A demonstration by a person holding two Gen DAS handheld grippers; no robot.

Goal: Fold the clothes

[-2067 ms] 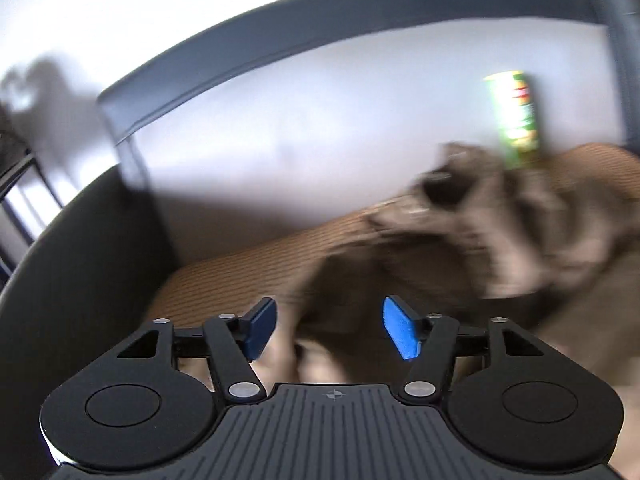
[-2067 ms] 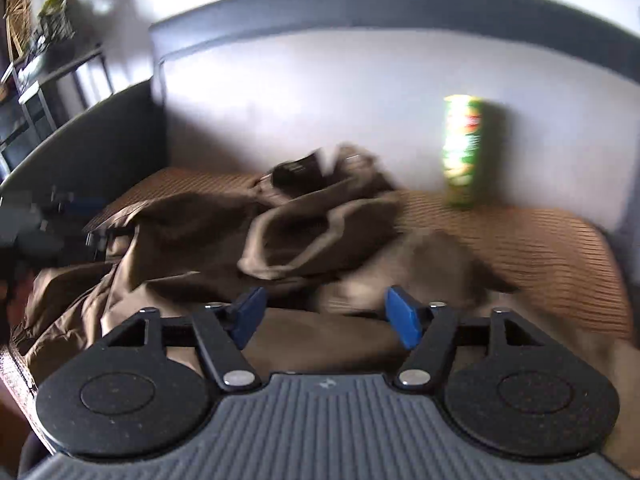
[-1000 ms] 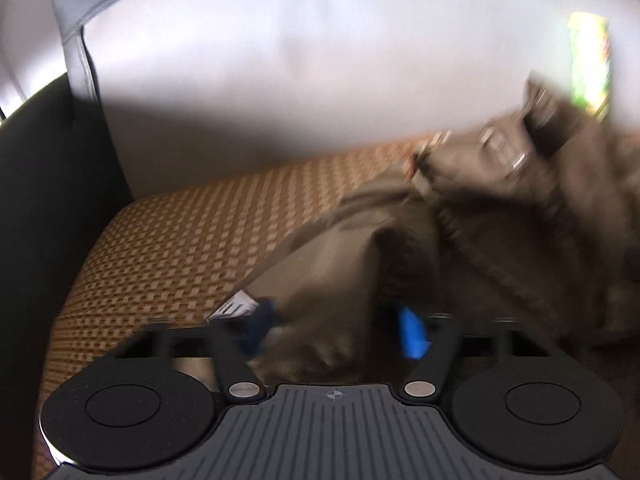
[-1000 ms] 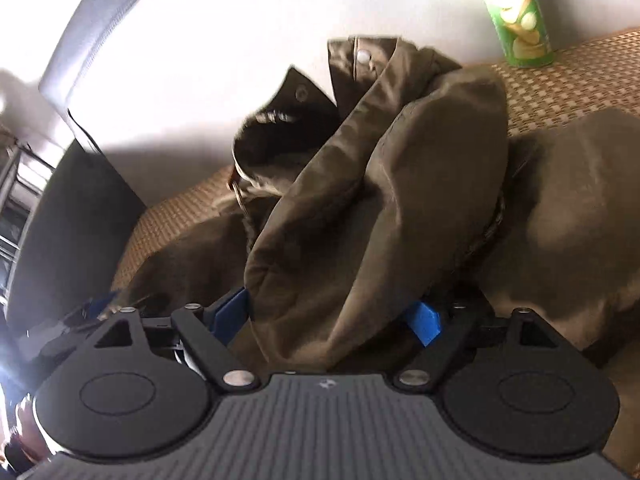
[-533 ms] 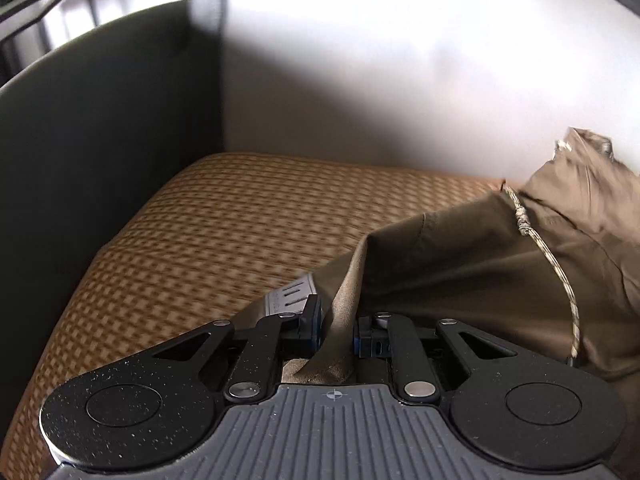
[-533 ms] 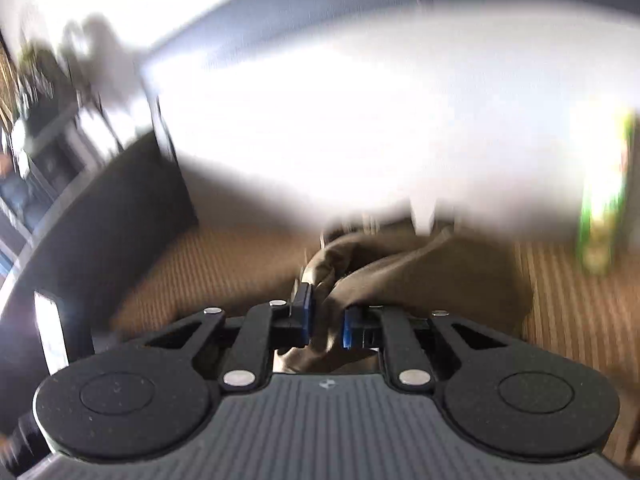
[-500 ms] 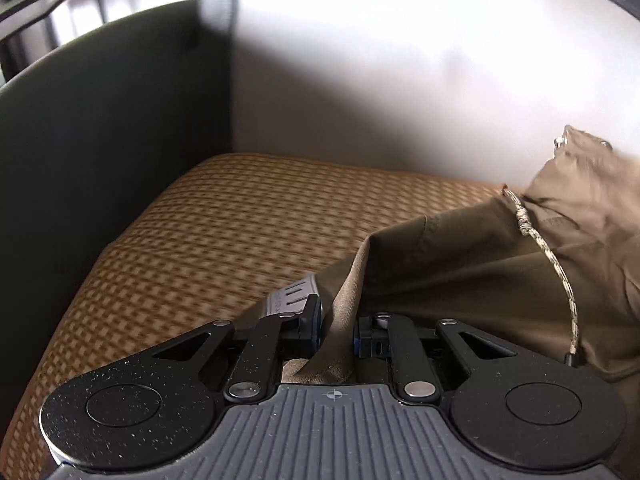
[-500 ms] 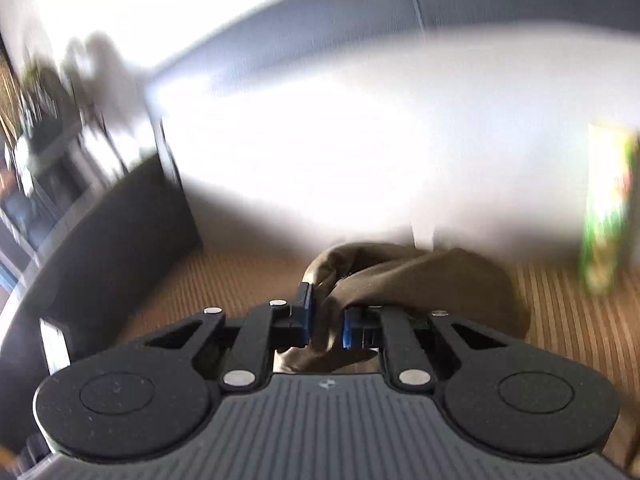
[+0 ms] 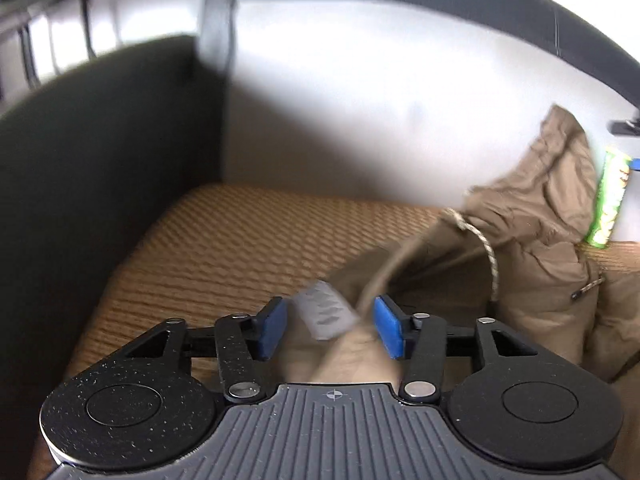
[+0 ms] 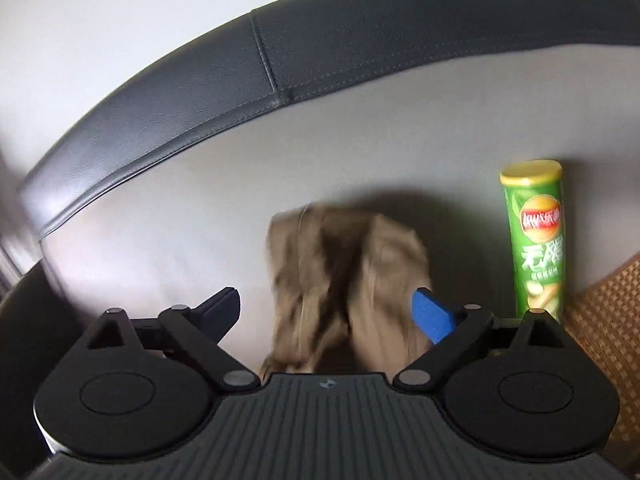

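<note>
Both of our jaws, clamped on the garment (image 9: 532, 248) half a second ago, now stand apart, left hand-held gripper (image 9: 330, 330) and right hand-held gripper (image 10: 326, 310) letting cloth slump beside the can (image 10: 536, 240).

Brown pants (image 9: 536, 240) all bunched up, blurry, one end sticking up high by the seat's back, a speckled string (image 9: 490, 252) hanging loose, a grey tag (image 9: 326, 316) near the front edge

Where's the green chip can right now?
The green chip can stands upright against the sofa backrest, right of the brown garment in the right wrist view; in the left wrist view it peeks out behind the garment at far right.
</note>
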